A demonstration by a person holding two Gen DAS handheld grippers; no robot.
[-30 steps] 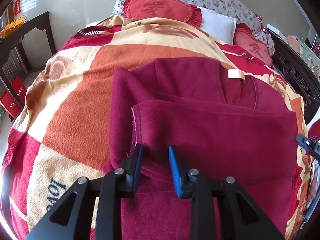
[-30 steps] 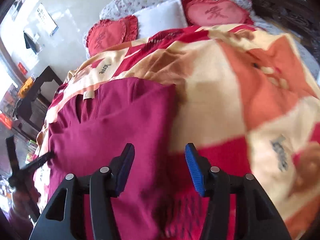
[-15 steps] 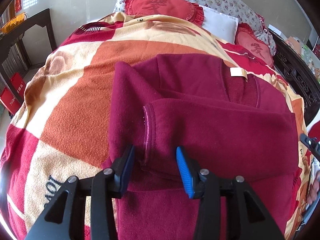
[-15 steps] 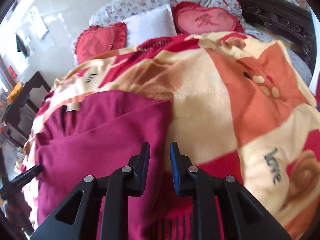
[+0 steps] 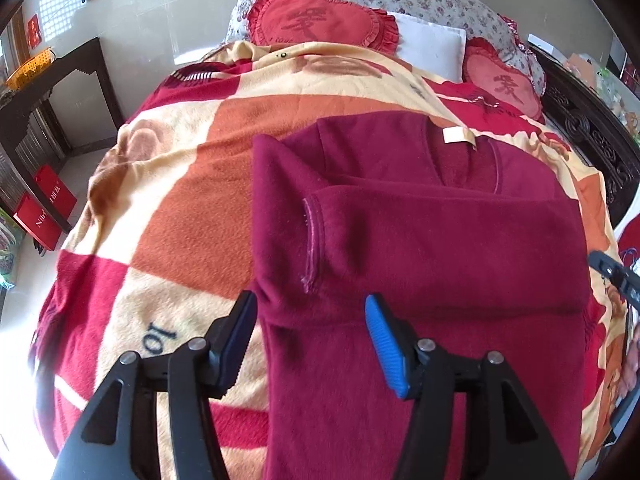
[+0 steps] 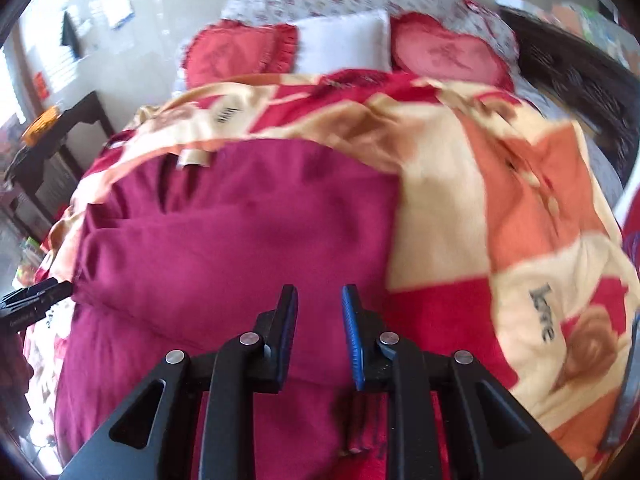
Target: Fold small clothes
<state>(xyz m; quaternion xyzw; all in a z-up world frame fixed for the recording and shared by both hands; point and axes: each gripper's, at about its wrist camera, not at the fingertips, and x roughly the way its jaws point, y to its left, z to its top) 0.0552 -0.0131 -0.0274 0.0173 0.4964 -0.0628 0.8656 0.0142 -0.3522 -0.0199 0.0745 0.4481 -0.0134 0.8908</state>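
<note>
A dark red fleece sweater [image 5: 420, 248] lies flat on the checked blanket [image 5: 172, 184], its neck label [image 5: 456, 136] toward the pillows. One sleeve is folded across the body, with its cuff [image 5: 310, 240] at the left. My left gripper [image 5: 308, 340] is open and empty, its jaws wide over the sweater's left edge below the cuff. In the right wrist view the sweater [image 6: 240, 240] fills the left half. My right gripper [image 6: 319, 330] hovers over its right part, jaws narrowly apart with nothing between them. The view is motion-blurred.
Red heart cushions [image 5: 320, 20] and a white pillow [image 5: 432, 48] lie at the head of the bed. A dark carved bed frame [image 5: 592, 140] runs along the right. A dark side table [image 5: 44, 92] and red bags [image 5: 44, 208] stand left of the bed.
My left gripper has opened wide and pulled back from the sleeve fold. My right gripper closed from wide to a narrow gap and shifted left over the sweater.
</note>
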